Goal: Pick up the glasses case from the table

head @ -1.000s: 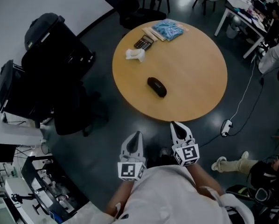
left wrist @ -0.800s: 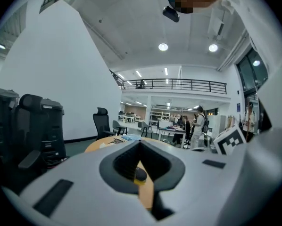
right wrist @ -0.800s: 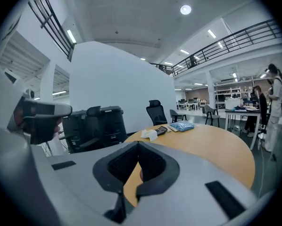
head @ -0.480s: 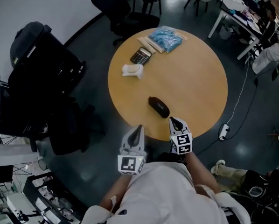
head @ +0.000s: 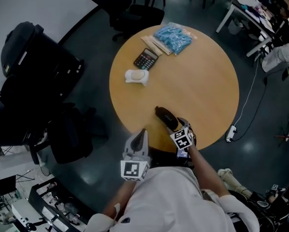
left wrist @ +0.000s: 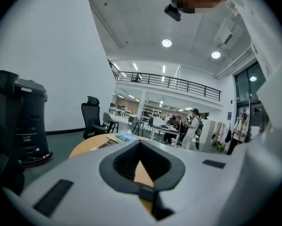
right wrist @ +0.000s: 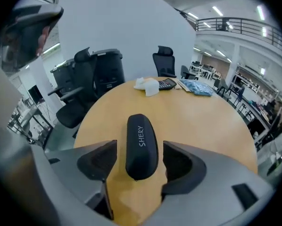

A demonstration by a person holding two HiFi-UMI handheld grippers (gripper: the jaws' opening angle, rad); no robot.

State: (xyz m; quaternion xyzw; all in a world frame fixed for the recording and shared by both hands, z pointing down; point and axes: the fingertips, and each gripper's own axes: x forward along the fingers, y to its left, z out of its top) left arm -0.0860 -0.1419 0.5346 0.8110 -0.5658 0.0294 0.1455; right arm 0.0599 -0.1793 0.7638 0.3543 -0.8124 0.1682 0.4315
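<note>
The black glasses case (head: 163,116) lies flat on the round wooden table (head: 202,81) close to its near edge. My right gripper (head: 177,126) tilts down over the case's near end. In the right gripper view the case (right wrist: 141,142) lies lengthwise between the jaws of my right gripper (right wrist: 140,150). The jaws are opening, with a gap on each side, and the pads do not touch it. My left gripper (head: 142,133) is shut, level, just short of the table's edge, holding nothing. The left gripper view shows my left gripper (left wrist: 140,154) and the tabletop beyond it.
At the table's far side lie a calculator (head: 145,59), a white crumpled object (head: 136,76) and a blue packet (head: 172,36). Black office chairs and large black cases (head: 33,57) stand to the left. A cable with a plug block (head: 230,133) runs across the floor at right.
Both grippers have come forward to the table. The right one has tipped downward over the case and its jaws have gone from shut to open round it.
</note>
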